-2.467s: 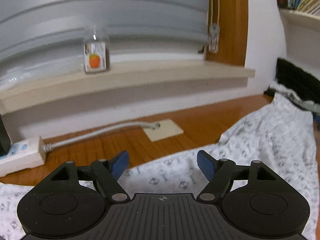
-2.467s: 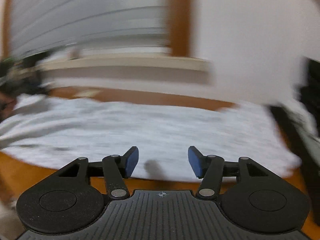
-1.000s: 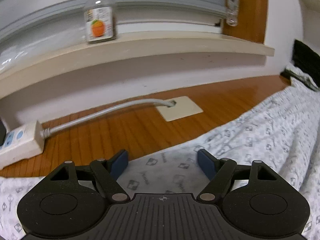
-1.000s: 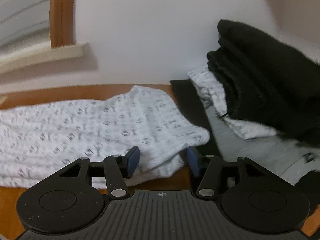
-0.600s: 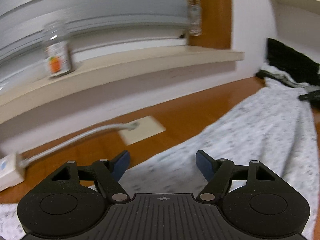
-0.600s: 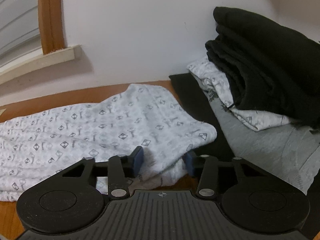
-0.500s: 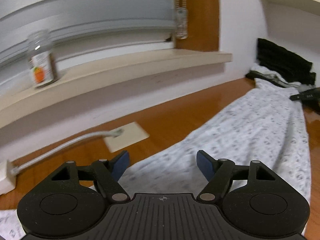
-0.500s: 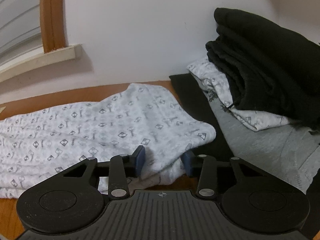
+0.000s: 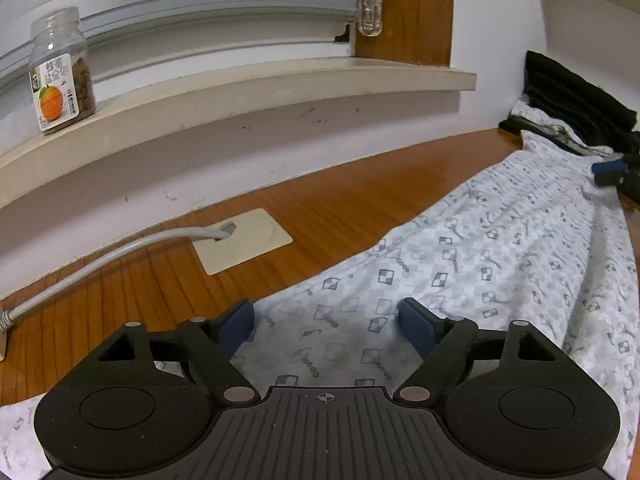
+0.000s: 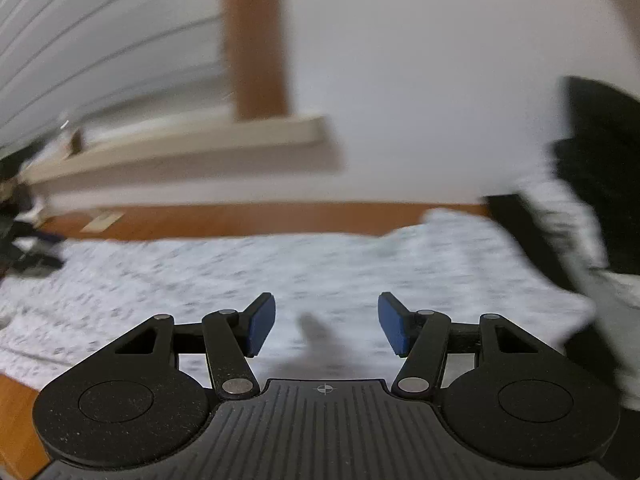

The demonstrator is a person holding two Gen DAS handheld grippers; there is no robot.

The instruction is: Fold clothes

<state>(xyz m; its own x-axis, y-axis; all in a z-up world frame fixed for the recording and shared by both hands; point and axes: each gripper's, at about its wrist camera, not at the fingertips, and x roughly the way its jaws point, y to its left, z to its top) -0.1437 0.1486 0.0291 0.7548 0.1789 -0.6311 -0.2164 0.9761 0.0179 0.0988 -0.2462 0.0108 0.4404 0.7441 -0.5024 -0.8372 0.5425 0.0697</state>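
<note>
A white garment with a small grey print lies stretched out on the wooden surface. My left gripper hovers low over its near end. Its jaws are opening, and cloth lies under the gap without being pinched. At the garment's far end, a blue fingertip of my right gripper shows. The right wrist view is blurred by motion. There my right gripper is over the middle of the garment, its jaws opening with nothing between the pads.
A glass jar with an orange label stands on the window sill. A grey cable runs into a beige outlet plate. Folded black clothes are stacked at the far right against the wall.
My right gripper narrowed at the garment's corner beside the clothes stack, then widened and swung left over the garment. The left gripper shifted a little along the garment's edge.
</note>
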